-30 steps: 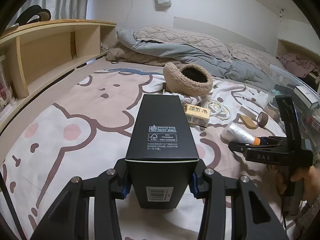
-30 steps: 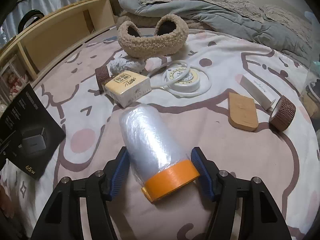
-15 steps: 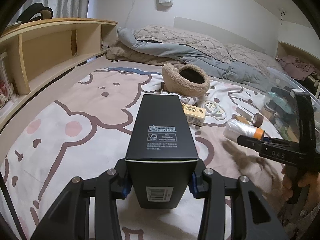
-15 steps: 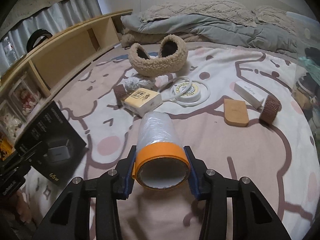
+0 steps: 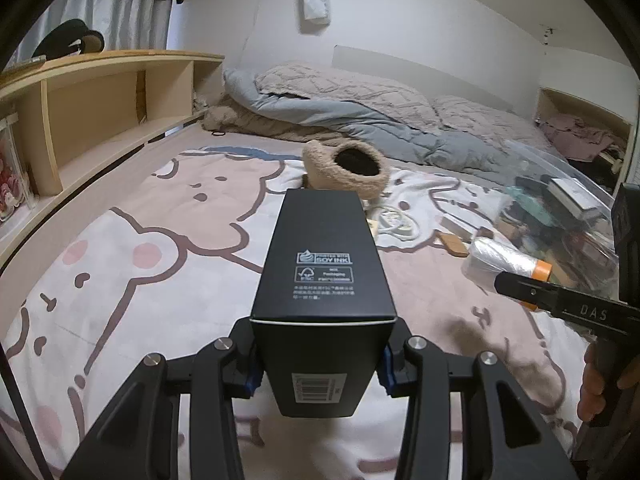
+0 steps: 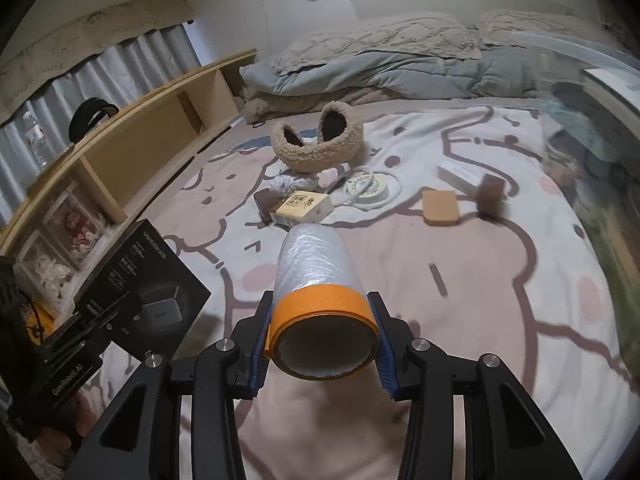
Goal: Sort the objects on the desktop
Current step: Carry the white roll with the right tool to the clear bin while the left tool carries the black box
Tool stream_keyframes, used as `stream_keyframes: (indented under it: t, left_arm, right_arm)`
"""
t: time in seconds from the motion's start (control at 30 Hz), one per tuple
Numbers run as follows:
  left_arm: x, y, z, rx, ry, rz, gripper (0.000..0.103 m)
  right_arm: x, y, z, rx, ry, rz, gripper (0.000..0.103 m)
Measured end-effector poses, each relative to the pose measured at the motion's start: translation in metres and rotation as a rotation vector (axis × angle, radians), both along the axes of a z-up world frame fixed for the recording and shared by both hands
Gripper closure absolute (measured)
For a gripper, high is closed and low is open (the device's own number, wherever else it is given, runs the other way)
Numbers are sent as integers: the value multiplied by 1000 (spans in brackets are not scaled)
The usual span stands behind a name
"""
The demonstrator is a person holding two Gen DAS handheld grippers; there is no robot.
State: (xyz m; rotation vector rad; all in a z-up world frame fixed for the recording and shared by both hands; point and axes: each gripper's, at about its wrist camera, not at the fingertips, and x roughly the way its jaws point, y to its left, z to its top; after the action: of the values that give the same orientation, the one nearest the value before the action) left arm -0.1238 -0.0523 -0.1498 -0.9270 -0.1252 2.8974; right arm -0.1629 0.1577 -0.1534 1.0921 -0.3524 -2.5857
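Two items clamped and carried clear of the bed, toward the clear bin at frame right.

The left hand-held gripper [image 5: 320,364] is clamped on the black box [image 5: 324,280], held upright at lower centre; the right hand-held gripper [image 6: 318,340] is clamped on the orange-ended film roll [image 6: 320,292], also seen at mid right of the left view. A level, steady carry is judged best, since the roll's slick wrap could slip. The clear bin [image 5: 560,216] at right is already crowded, so its rim is to be cleared before release. Open bed [image 5: 140,280] is available at left; the slippers [image 6: 316,148] and small items at upper centre are to be avoided.
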Motion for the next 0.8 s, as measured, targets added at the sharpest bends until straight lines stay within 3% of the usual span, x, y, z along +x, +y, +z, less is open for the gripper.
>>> stream_keyframes:
  t: [0.3, 0.5, 0.8]
  left_arm:
    - [32, 27, 23, -21, 39, -43, 60]
    - [47, 45, 40, -25, 58, -81, 60]
    - [54, 76, 67, -19, 112, -143, 60]
  right_arm:
    - [45, 30, 20, -65, 12, -31, 58]
    - [65, 57, 51, -71, 61, -47, 58]
    - [92, 129, 99, -47, 140, -156, 58]
